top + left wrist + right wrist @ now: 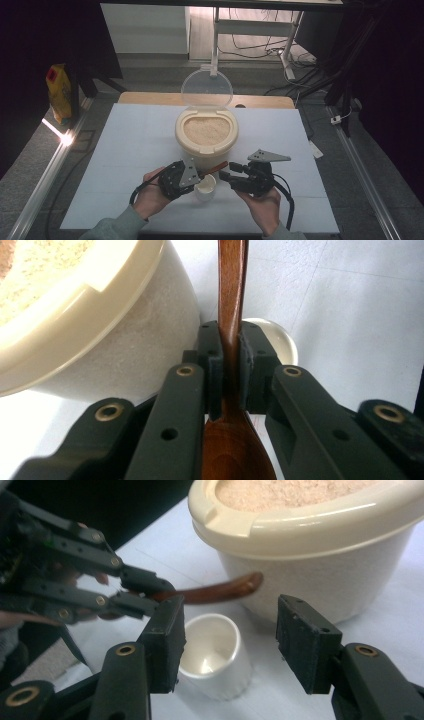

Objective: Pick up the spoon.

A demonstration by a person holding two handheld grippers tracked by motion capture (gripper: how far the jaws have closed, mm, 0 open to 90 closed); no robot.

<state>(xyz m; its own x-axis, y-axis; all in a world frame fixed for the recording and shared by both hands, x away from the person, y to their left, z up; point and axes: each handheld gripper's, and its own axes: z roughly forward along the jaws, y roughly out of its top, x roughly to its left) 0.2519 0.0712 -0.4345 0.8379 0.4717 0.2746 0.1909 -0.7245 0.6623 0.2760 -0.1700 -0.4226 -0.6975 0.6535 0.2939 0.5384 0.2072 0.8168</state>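
A white table top [135, 145] stood on a grey floor [30, 165], a wooden board's edge [150, 98] showing behind it. Metal rails [47, 170] ran along both sides. Beyond stood a white desk frame [250, 30] with cables [260, 50] under it, and a yellow carton [59, 92] at left. The surroundings were dark.

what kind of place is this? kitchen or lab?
Probably a lab or recording rig, not a kitchen: a white-covered table on bare floor, loose cables behind it, dark surroundings. The grain tub, cup and wooden spoon look like staged props.
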